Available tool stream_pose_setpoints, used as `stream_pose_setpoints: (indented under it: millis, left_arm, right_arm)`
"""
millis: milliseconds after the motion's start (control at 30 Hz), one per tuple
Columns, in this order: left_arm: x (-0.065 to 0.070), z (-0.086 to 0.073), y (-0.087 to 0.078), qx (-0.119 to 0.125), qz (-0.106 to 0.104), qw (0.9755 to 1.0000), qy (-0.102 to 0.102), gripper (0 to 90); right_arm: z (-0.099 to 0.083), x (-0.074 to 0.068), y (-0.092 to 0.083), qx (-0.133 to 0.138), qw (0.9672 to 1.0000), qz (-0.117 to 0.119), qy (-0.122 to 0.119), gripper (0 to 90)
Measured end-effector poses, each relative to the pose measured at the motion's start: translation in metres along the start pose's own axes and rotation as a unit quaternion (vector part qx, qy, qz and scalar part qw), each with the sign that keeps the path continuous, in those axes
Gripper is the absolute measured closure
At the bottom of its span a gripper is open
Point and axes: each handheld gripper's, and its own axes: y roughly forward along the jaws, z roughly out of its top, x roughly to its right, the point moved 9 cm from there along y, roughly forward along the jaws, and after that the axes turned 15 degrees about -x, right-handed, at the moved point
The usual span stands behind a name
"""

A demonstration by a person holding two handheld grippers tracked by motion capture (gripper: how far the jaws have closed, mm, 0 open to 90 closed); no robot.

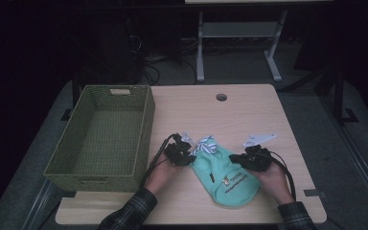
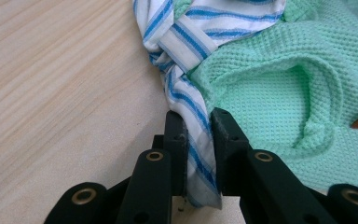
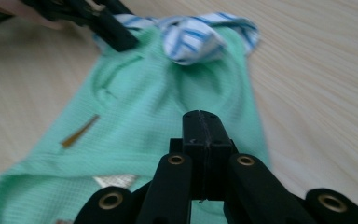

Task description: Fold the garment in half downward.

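Near the front edge of the wooden table (image 1: 249,115) lies a small mint green shirt (image 1: 227,175), its striped collar (image 2: 186,100) pinched in the left gripper (image 2: 198,123), while the right gripper (image 3: 204,128), jaws shut tight, rests on the shirt's other side, far from the green basket (image 1: 143,124).

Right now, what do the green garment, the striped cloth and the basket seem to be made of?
Green garment: waffle-knit fabric, matte; a grid texture shows. Striped cloth: thin woven fabric, probably cotton, creased. Basket: woven strands, perhaps paper rope or plastic; hard to tell.
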Motion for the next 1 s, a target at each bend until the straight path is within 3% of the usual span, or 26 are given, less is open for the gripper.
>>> stream_pose_setpoints:
  millis: [133,267,467,600,867,1000]
  left_arm:
    - [-0.001,0.0,0.0,0.002,-0.004,1.0,-0.005,78.1]
    - [-0.002,0.001,0.0,0.006,-0.014,0.9998,-0.016,78.9]
    - [-0.004,0.003,-0.004,0.019,-0.022,0.9992,-0.028,79.2]
    - [-0.003,0.008,-0.015,0.042,-0.022,0.9982,-0.037,79.7]
    - [0.005,0.015,-0.037,0.079,-0.032,0.996,-0.027,80.0]
    - [0.011,0.019,-0.049,0.106,-0.048,0.9932,-0.007,80.1]
  right_arm:
    - [0.006,-0.015,0.009,-0.004,0.9997,0.016,-0.02,89.7]
    - [0.008,-0.023,0.022,-0.019,0.9992,0.025,-0.024,89.6]
    - [0.003,-0.024,0.038,-0.051,0.998,0.008,-0.035,89.7]
    - [0.003,-0.023,0.041,-0.054,0.9977,0.005,-0.04,89.7]
    - [0.003,-0.023,0.041,-0.054,0.9979,0.008,-0.035,89.7]
    - [0.003,-0.022,0.041,-0.052,0.998,0.008,-0.035,89.7]
